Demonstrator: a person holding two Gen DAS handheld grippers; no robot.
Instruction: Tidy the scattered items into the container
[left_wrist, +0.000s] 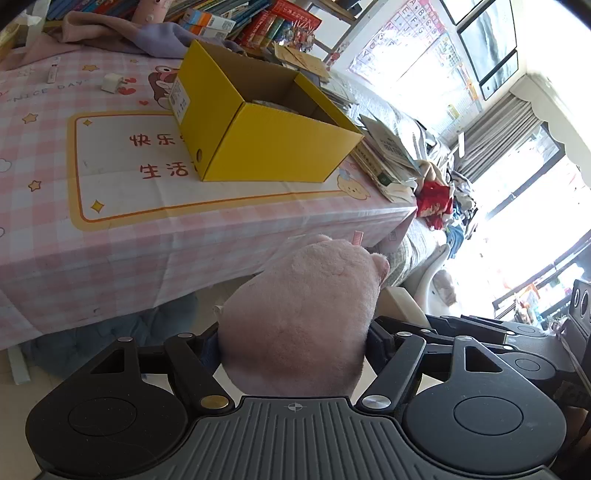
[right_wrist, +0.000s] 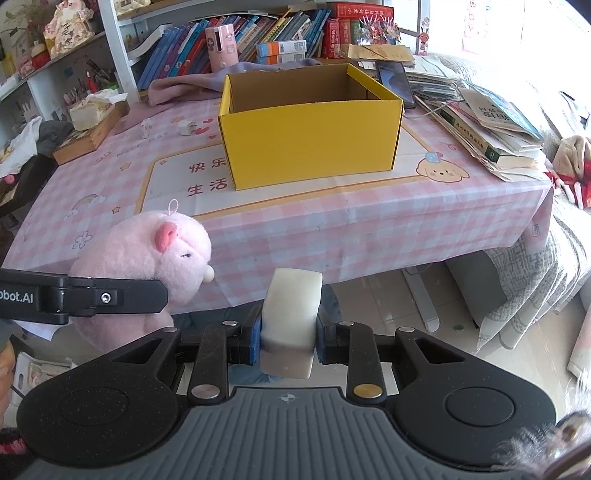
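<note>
My left gripper (left_wrist: 293, 345) is shut on a pink plush pig (left_wrist: 299, 317), held off the near edge of the table; the pig also shows in the right wrist view (right_wrist: 147, 266) with the left gripper's finger across it. My right gripper (right_wrist: 288, 338) is shut on a white rounded block (right_wrist: 290, 321), also short of the table edge. The open yellow cardboard box (right_wrist: 310, 144) stands mid-table; it shows in the left wrist view (left_wrist: 266, 144) too. A small white charger cube (right_wrist: 186, 126) and a small white tube (right_wrist: 144, 129) lie left of the box.
The table has a pink checked cloth (right_wrist: 332, 229). A stack of books and papers (right_wrist: 491, 125) lies right of the box with a phone (right_wrist: 397, 81) behind. A tissue box on a wooden tray (right_wrist: 90, 114) is far left. Bookshelves stand behind. A sofa (right_wrist: 554, 258) is on the right.
</note>
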